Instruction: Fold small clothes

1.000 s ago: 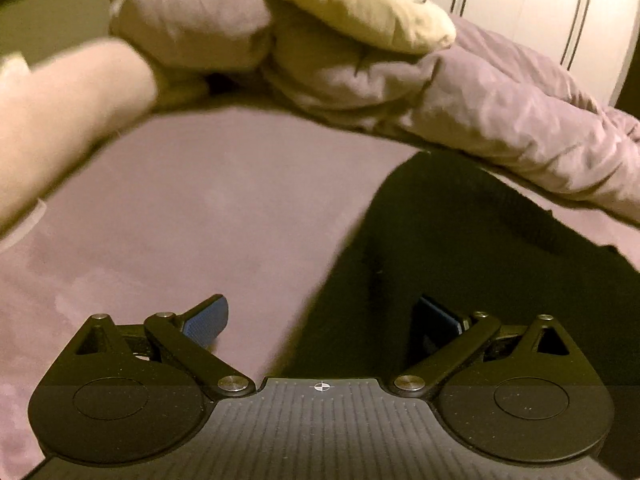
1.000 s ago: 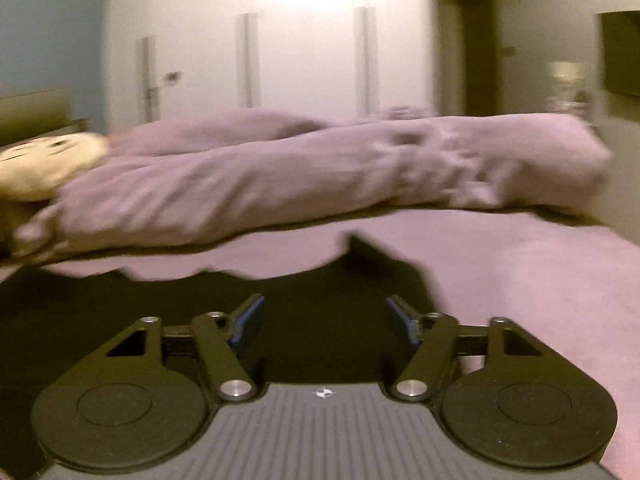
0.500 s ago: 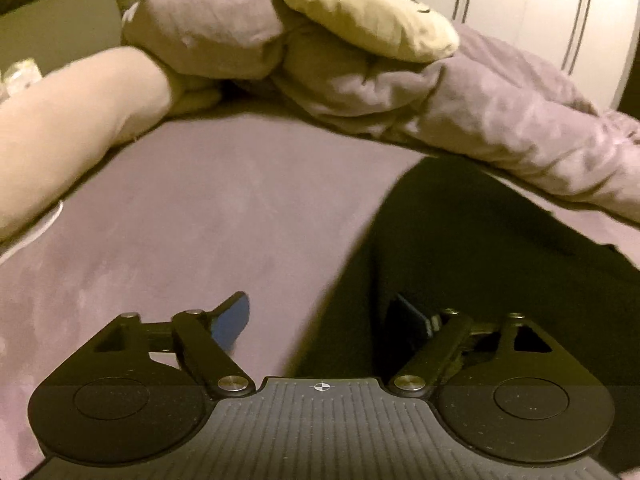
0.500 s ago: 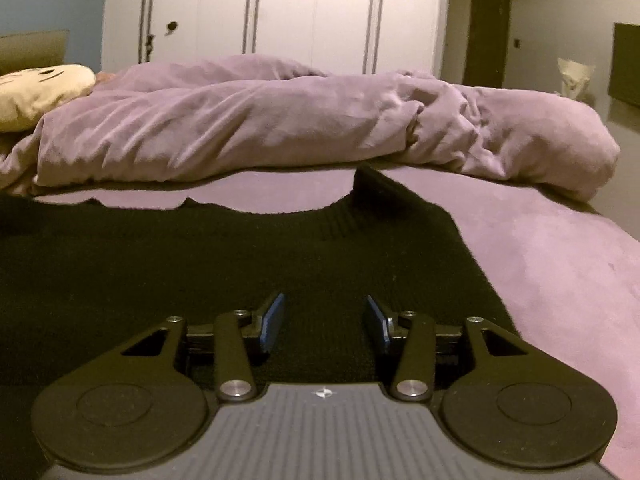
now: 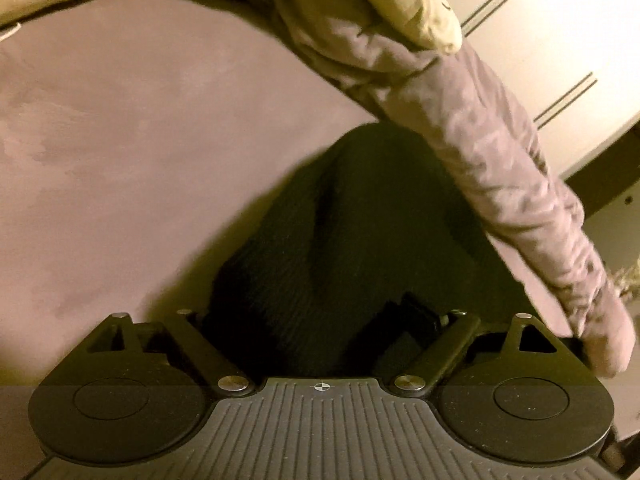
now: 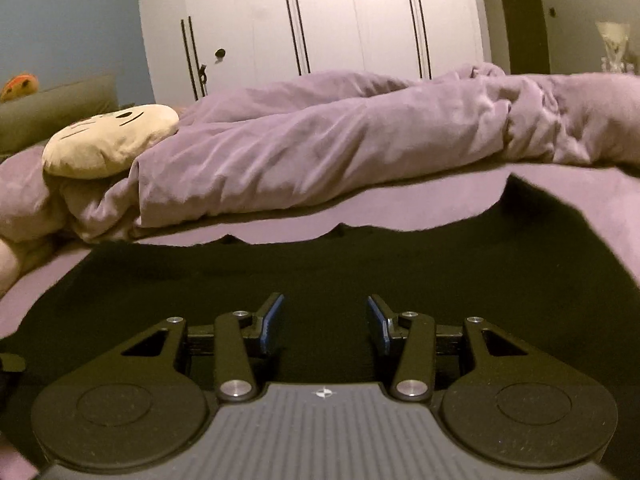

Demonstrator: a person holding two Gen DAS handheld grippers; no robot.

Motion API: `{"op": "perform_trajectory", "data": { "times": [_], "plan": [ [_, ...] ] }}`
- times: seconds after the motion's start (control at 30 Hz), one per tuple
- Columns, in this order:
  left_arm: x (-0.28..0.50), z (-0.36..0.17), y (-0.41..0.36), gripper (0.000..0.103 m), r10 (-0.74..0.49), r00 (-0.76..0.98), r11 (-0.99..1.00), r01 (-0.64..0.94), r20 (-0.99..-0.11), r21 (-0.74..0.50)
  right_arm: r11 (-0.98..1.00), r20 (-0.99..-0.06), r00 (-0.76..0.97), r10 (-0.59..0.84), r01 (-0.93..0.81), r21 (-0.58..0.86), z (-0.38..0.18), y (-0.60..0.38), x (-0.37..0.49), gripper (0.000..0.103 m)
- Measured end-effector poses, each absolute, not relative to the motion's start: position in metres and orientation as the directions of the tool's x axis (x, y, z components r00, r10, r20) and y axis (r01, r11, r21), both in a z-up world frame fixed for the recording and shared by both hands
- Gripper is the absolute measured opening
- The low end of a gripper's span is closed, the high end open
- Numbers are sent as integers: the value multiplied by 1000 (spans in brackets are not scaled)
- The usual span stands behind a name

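Observation:
A black knit garment (image 6: 360, 264) lies spread on the purple bed sheet (image 6: 600, 196). In the left wrist view the garment (image 5: 340, 232) is bunched between the fingers of my left gripper (image 5: 320, 320), which is tilted and set into the cloth; the left pad is hidden by fabric, and the jaws stand wide. My right gripper (image 6: 325, 322) hovers low over the middle of the garment, jaws open, blue pads (image 6: 274, 320) clear of the cloth.
A rumpled purple duvet (image 6: 360, 144) runs along the far side of the bed. A cream plush pillow (image 6: 108, 146) with a face lies on its left end. White wardrobe doors (image 6: 320, 20) stand behind.
My left gripper has rolled and pushed onto the garment's edge, with cloth now bunched between its fingers. My right gripper has shifted left over the garment and opened a little wider.

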State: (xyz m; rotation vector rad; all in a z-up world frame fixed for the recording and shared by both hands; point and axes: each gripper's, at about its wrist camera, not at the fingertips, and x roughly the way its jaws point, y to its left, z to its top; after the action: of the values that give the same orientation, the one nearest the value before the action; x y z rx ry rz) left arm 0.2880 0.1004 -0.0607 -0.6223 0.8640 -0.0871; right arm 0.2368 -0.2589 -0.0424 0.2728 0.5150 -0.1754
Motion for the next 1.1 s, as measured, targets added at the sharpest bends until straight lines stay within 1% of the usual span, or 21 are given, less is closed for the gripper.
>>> {"op": "perform_trajectory", "data": {
  "times": [0.07,0.1,0.13,0.17,0.2,0.27,0.3,0.33,0.37,0.47,0.53,0.57,0.6,0.63,0.7,0.8,0.87,0.9,0.97,1.03,1.1],
  "plan": [
    [294,-63,98,88,-315,660,813,-183,-682,-553,957,-551,829,-94,227,178,-62,-247,243,46],
    [298,-63,96,81,-315,659,815,-182,-684,-551,967,-562,820,-114,222,128,-72,-240,245,46],
    [300,-62,96,75,-310,657,818,-184,-688,-544,975,-546,825,-147,213,59,-79,-230,245,47],
    [302,-62,96,63,-313,655,817,-183,-687,-547,978,-549,819,-166,210,18,-79,-223,247,49],
    [302,-61,97,61,-319,651,811,-188,-689,-554,978,-557,812,-175,209,-3,-77,-220,250,49],
    [301,-58,99,56,-319,652,811,-188,-688,-554,977,-575,801,-166,212,12,-70,-223,250,49],
    [301,-58,98,56,-317,654,817,-180,-687,-548,976,-578,800,-161,216,27,-64,-224,247,48],
    [301,-58,97,56,-318,654,820,-174,-687,-545,975,-574,805,-150,217,49,-59,-225,242,45],
    [302,-60,97,60,-318,649,823,-174,-691,-541,974,-561,815,-144,217,66,-56,-224,234,43],
    [305,-67,96,68,-328,643,818,-174,-692,-549,979,-551,819,-160,204,19,-68,-214,221,42],
    [309,-64,93,62,-315,640,831,-172,-701,-530,982,-549,821,-160,191,0,-81,-212,221,43],
    [310,-61,92,52,-311,639,837,-166,-703,-522,983,-556,816,-161,186,-12,-80,-210,223,44],
    [310,-58,92,34,-313,643,837,-160,-699,-523,983,-563,810,-162,180,-23,-80,-209,226,44],
    [310,-53,93,30,-320,650,832,-155,-690,-532,984,-569,807,-162,173,-35,-80,-209,230,44],
    [309,-43,92,26,-316,658,836,-147,-683,-529,985,-568,807,-160,167,-40,-81,-208,230,44],
    [306,-24,83,24,-299,671,861,-116,-679,-495,987,-577,805,-137,163,-8,-76,-214,229,44],
    [304,-11,75,23,-295,684,876,-86,-667,-475,982,-580,806,-117,182,55,-61,-218,219,40],
    [303,-5,70,22,-295,691,882,-69,-659,-467,977,-567,815,-117,195,80,-56,-219,212,39],
    [301,7,60,22,-299,701,893,-34,-647,-450,980,-536,837,-113,184,79,-52,-214,196,39],
    [300,16,48,21,-299,708,904,-5,-640,-427,984,-564,819,-106,170,61,-74,-209,195,40],
    [298,25,33,19,-292,714,921,30,-636,-389,988,-559,822,-108,151,30,-79,-206,197,41]
  ]
}}
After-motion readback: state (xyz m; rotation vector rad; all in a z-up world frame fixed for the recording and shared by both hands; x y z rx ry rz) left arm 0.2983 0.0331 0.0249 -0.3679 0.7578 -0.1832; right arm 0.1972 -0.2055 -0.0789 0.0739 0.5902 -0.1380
